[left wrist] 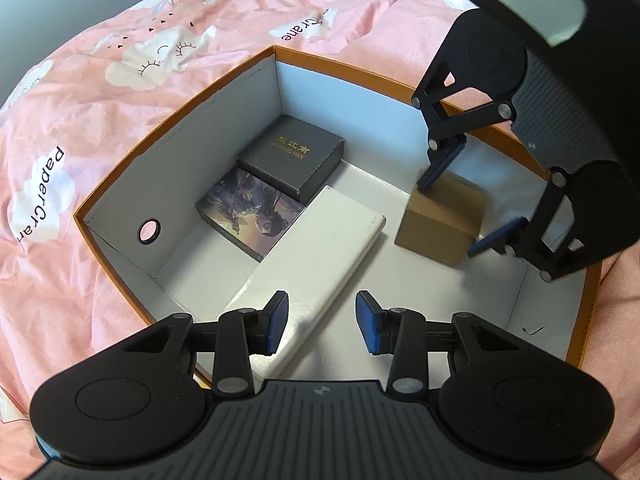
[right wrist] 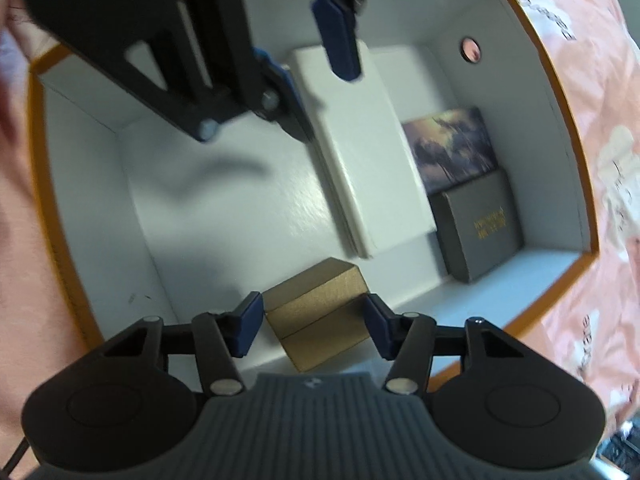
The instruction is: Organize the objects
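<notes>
Inspection covers the orange-rimmed storage box (left wrist: 176, 114), which sits on a pink printed bedspread (left wrist: 120, 80).

Left side of the box, left wrist view: a picture-printed box (left wrist: 250, 216) lies against a dark grey gift box (left wrist: 292, 158), which occupies the far corner. A round finger hole (left wrist: 149, 232) pierces the left wall. Next rightward, a long white flat box (left wrist: 320, 256) lies on the floor, its long axis running from the near wall toward the middle, flush beside the picture-printed box.

The left gripper (left wrist: 322, 322) hovers over the near end of the white flat box, jaws apart, holding nothing.

Right side: a small brown cardboard box (left wrist: 440, 220) stands on the floor near the right wall, apart from the white flat box. The right gripper (right wrist: 314, 326) straddles it, one pad on each side. The pads look parted, close to the faces; whether they press the cardboard cannot be determined, as this view is blurred.

Judgement: the brown box is being set down or picked up, and the right gripper is the nearer tool. The open floor between it and the white flat box is unobstructed; the left gripper is the only thing close by.
</notes>
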`<state>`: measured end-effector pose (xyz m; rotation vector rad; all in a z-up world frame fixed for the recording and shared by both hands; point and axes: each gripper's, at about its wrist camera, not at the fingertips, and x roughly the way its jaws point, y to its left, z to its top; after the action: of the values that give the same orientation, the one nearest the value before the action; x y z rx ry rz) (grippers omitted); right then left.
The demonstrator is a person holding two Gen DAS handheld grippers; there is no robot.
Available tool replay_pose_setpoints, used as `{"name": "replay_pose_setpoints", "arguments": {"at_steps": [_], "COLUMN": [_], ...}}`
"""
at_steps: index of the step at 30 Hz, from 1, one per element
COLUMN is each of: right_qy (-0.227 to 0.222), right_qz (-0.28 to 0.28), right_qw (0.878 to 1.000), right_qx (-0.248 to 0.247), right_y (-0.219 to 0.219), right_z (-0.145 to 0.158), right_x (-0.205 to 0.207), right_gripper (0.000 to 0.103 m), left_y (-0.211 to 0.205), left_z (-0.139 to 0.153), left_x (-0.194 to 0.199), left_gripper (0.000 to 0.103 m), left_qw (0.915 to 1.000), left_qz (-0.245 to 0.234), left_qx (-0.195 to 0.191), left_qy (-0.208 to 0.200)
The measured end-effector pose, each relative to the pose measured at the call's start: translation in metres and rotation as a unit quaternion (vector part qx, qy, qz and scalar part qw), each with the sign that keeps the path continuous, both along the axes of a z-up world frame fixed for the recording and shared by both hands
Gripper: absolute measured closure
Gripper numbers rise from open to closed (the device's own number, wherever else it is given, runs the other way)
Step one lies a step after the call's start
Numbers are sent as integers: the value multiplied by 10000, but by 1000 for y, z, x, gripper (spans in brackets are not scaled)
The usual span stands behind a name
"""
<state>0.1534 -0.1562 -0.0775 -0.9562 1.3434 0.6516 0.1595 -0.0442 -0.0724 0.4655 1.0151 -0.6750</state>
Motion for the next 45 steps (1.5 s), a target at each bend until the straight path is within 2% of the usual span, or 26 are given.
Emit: {"name": "replay_pose_setpoints", "arguments": {"at_steps": [2,9,13,20,27,32,35,39,40,43,45], "right_qy": [-131,-532,-795,-1014,-1125,-1211,-1158,-739,-549,-299,-347], "right_qz": [-9,-178,170,444,480,429,210,-418,-667,-1260,-1527], "right_qw": [9998,9982,9965,9939,9925,9917,9925,9909,9895,9831,9790], "right_qx": [-174,-199,-171,-9,24,53,321,1042,1160,1297,1303], "right_y": [-3,-5,-8,-16,-17,-18,-18,-16,-16,-14,-14], "right_z": [-4,-7,-9,-6,-6,0,11,22,20,8,2], "right_x": [2,18,22,30,30,26,22,20,22,24,26], "right_gripper": [49,55,56,56,56,56,56,57,60,81,84], "left_y": [0,1,2,0,-1,2,3,7,9,19,27], "left_z": [1,3,2,1,1,6,11,15,17,26,33], "left_x": [0,2,7,16,21,21,19,19,19,18,16], "left_gripper": [56,56,56,57,57,57,57,57,57,57,57], "left_qw": [10000,10000,9999,9997,9996,9995,9995,9993,9991,9980,9972], "left_qz": [-5,66,149,216,279,312,302,347,390,535,630], "left_qx": [-1,-25,2,51,93,-32,-49,-127,-155,-264,-325], "left_qy": [-10,-39,-61,-61,-34,36,-20,-86,-113,-192,-252]}}
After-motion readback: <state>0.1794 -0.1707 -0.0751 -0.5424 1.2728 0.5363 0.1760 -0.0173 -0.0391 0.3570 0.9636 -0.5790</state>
